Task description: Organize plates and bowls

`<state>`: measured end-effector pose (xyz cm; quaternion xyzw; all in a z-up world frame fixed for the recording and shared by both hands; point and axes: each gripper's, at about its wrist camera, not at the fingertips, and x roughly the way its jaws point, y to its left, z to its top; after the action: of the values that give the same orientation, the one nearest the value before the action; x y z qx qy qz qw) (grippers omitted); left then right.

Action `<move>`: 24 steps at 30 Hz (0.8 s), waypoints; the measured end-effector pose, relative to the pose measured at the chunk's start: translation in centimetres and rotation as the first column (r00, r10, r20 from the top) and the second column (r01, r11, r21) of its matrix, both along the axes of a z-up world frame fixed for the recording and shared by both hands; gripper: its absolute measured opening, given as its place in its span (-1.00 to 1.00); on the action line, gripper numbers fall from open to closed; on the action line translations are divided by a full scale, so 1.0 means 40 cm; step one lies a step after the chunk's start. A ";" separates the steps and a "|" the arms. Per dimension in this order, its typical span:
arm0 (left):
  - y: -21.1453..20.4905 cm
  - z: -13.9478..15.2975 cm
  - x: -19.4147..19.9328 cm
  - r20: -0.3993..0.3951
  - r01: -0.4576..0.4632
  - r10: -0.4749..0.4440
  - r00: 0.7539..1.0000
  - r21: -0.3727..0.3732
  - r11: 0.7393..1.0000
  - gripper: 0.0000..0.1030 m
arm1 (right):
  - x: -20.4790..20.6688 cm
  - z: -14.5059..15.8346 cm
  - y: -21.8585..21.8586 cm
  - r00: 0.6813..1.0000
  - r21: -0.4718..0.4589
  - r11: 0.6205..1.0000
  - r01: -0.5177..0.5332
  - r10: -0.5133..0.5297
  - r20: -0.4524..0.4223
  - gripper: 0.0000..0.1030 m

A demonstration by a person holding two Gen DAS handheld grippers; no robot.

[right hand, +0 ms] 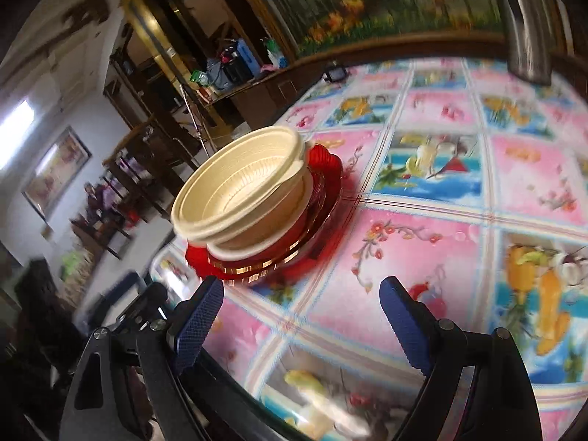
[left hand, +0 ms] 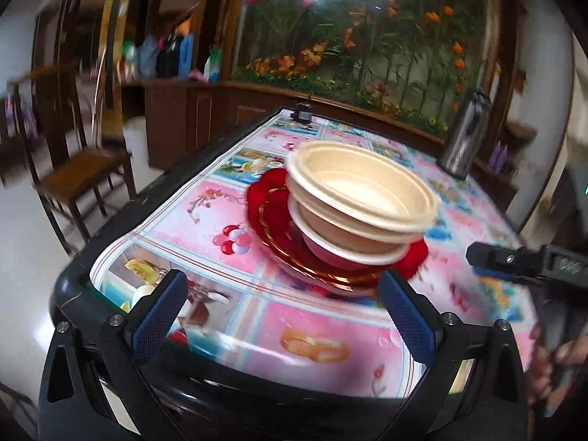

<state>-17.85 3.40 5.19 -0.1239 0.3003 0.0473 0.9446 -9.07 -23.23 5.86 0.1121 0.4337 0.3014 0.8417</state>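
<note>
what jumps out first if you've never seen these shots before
The eye lands on the stack of cream bowls, nested over a red-sided bowl on a scalloped red plate, standing mid-table. Under it, the loud pink-and-blue fruit tablecloth covers the whole table. In front, the left gripper and right gripper both gape open and empty, short of the stack.
</note>
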 end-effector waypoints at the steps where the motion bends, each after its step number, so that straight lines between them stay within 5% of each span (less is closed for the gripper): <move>1: 0.021 -0.001 0.011 -0.015 -0.005 0.005 1.000 -0.022 1.000 1.00 | 0.026 -0.005 -0.002 1.000 0.012 1.000 0.009 -0.009 -0.021 0.70; 3: 0.054 -0.007 0.037 -0.043 -0.003 0.000 0.999 -0.057 0.998 0.98 | 0.057 -0.012 0.002 0.999 0.004 1.000 0.024 -0.024 -0.033 0.67; 6: 0.075 -0.027 0.088 -0.107 0.017 -0.026 0.994 -0.088 0.996 0.60 | 0.094 -0.025 0.008 0.998 -0.016 0.999 0.048 -0.049 -0.051 0.53; 7: 0.083 -0.037 0.111 -0.133 0.024 -0.039 0.990 -0.117 0.993 0.39 | 0.107 -0.031 0.009 0.997 -0.008 0.999 0.052 -0.053 -0.061 0.41; 11: 0.097 -0.059 0.175 -0.188 0.030 -0.058 0.980 -0.149 0.988 0.07 | 0.155 -0.058 0.020 0.992 0.001 0.998 0.056 -0.055 -0.112 0.06; 14: 0.104 -0.075 0.211 -0.212 0.041 -0.077 0.974 -0.170 0.985 -0.30 | 0.185 -0.083 0.038 0.989 0.009 0.999 0.040 -0.038 -0.143 -0.41; 19: 0.085 -0.074 0.227 -0.221 0.076 -0.115 0.968 -0.178 0.981 -0.43 | 0.187 -0.080 0.058 0.991 0.022 0.999 0.024 -0.021 -0.133 -0.77; 24: 0.020 -0.065 0.240 -0.230 0.098 -0.121 0.966 -0.107 0.989 -0.43 | 0.174 -0.074 0.054 0.994 -0.010 1.000 0.027 -0.027 -0.106 -0.76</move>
<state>-8.25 4.21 2.59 -0.1456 0.4186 -0.0049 0.8964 -2.11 -21.06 2.90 0.1303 0.4773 0.2819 0.8220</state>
